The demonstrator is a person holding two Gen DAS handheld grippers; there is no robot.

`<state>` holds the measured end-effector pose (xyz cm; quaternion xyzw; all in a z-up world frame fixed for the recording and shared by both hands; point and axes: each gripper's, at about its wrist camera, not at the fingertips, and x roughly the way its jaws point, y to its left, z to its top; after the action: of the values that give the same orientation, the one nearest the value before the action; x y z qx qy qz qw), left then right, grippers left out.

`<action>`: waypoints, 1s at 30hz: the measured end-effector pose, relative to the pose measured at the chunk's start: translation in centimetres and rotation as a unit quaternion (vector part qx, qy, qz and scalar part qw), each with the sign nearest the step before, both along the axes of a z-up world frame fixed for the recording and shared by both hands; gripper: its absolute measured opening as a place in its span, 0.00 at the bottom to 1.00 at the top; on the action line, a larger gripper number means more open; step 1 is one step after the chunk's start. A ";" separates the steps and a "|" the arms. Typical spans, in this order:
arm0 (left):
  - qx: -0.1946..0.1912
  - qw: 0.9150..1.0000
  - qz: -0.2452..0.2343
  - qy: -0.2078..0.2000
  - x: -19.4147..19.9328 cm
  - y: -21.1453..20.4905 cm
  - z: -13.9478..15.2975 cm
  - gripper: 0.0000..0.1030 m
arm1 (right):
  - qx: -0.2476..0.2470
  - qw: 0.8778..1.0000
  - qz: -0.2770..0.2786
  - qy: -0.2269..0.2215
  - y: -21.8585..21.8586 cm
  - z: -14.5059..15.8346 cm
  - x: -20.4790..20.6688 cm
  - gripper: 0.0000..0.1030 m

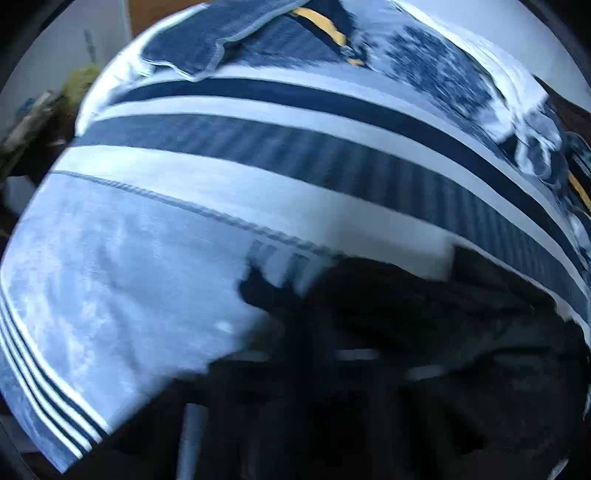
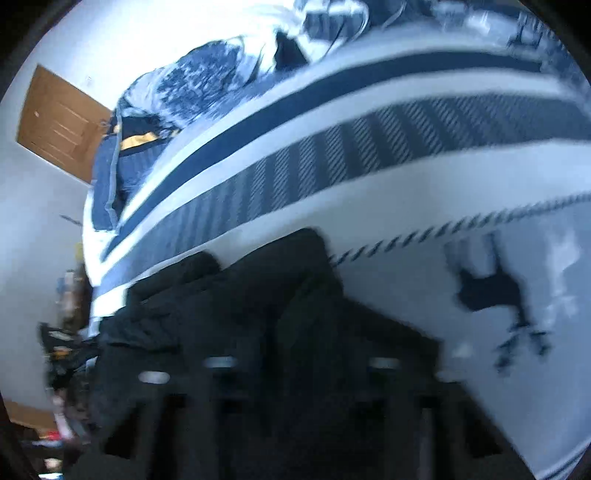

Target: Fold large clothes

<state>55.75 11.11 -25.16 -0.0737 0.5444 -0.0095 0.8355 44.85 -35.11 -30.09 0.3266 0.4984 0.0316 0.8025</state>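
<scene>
A black garment lies bunched on a bed with a blue-and-white striped cover. In the blurred left wrist view my left gripper is a dark shape low in the frame. It is shut, with the black cloth gathered right at its fingertips. The right wrist view shows the same black garment heaped over my right gripper. Its dark fingers merge with the cloth, so how its jaws stand is hidden. The striped cover runs behind it.
A heap of blue clothes with a yellow stripe lies at the far end of the bed. A small dark shape sits on the pale cover to the right. A wooden door and floor clutter are at left.
</scene>
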 end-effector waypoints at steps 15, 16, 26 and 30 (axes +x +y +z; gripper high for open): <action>0.104 0.993 0.027 -0.040 1.2 -1.5 -2.0 0.00 | -0.103 0.993 -0.057 0.015 0.4 -1.2 -0.1 0.02; 0.100 0.994 0.032 -0.031 1.2 -1.4 -2.4 0.00 | -0.114 0.992 -0.055 0.029 0.6 -2.3 0.1 0.02; 0.059 0.984 0.082 -0.147 -7.0 1.8 7.3 0.60 | -0.130 0.987 -0.089 -0.015 0.6 3.5 -5.7 0.06; 0.101 0.979 0.033 -0.174 -13.5 0.5 7.7 0.77 | -0.115 0.988 -0.085 -0.064 2.7 6.1 -11.5 0.82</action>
<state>42.30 11.64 -17.49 -0.0038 0.3864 0.0602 0.9203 33.33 -32.45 -23.96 0.2702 0.4172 -0.0734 0.8646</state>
